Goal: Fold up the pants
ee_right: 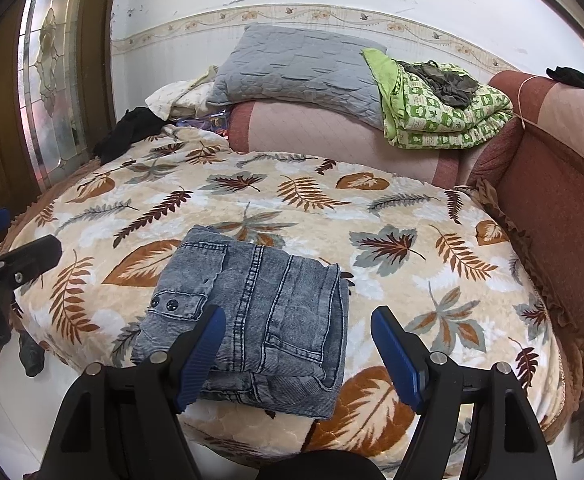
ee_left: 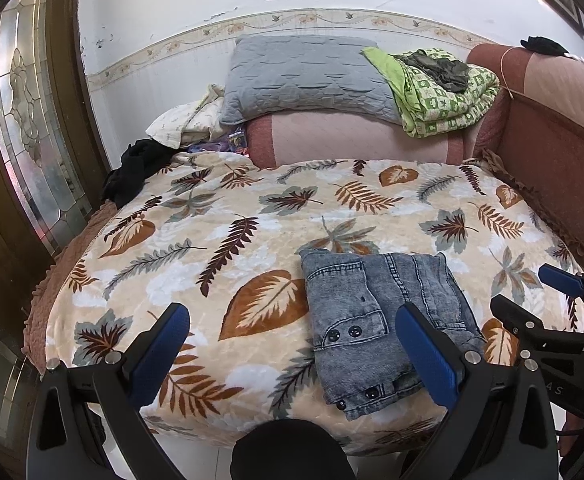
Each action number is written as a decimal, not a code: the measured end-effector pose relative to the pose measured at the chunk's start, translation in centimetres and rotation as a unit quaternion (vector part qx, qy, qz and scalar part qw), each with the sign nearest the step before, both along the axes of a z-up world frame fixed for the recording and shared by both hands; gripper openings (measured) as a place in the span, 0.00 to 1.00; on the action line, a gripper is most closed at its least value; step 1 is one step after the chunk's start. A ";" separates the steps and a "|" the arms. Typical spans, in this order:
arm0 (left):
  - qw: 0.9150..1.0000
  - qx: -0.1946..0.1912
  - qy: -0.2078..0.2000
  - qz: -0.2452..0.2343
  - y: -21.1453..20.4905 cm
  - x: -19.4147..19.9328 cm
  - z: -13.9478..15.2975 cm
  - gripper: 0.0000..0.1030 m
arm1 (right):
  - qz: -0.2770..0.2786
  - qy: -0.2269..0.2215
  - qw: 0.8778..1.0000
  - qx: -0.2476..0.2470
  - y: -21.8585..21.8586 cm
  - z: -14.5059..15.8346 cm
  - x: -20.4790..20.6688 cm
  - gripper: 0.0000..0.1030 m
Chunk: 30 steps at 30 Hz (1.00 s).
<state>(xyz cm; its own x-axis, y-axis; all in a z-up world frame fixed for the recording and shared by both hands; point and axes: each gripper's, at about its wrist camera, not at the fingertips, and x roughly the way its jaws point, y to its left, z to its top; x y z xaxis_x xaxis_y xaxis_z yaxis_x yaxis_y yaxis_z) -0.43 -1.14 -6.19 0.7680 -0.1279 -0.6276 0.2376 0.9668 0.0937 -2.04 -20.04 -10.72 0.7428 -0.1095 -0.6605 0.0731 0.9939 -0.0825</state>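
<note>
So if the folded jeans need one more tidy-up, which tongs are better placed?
Right, probably. The right tongs are open directly over the folded jeans; the left tongs, also open, sit mostly over the blanket beside them.

Light: bright, even, perhaps daylight | shadows: soft | edges: fisheye-bent, dark corners

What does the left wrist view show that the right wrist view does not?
Only the left wrist view shows the right gripper, open at its right edge. Only the right wrist view shows the folded pants' right edge unobstructed. Both show the folded pants on the leaf-print blanket, the grey pillow, and neither gripper holding anything.
</note>
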 end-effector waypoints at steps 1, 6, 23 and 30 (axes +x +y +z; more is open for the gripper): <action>1.000 0.000 0.000 0.000 -0.1 0.0 0.0 0.99 | 0.000 0.000 1.000 0.000 0.0 0.0 0.0 0.76; 1.000 -0.002 0.004 -0.002 -0.2 0.1 -0.2 0.99 | 0.000 0.001 1.000 0.000 0.0 -0.1 0.0 0.76; 1.000 -0.006 0.005 -0.003 -0.1 0.3 -0.3 0.99 | 0.002 0.006 1.000 -0.003 0.4 -0.2 0.5 0.76; 1.000 -0.011 0.009 -0.007 0.0 0.5 -0.2 0.99 | 0.002 0.008 1.000 -0.003 0.4 -0.3 0.6 0.76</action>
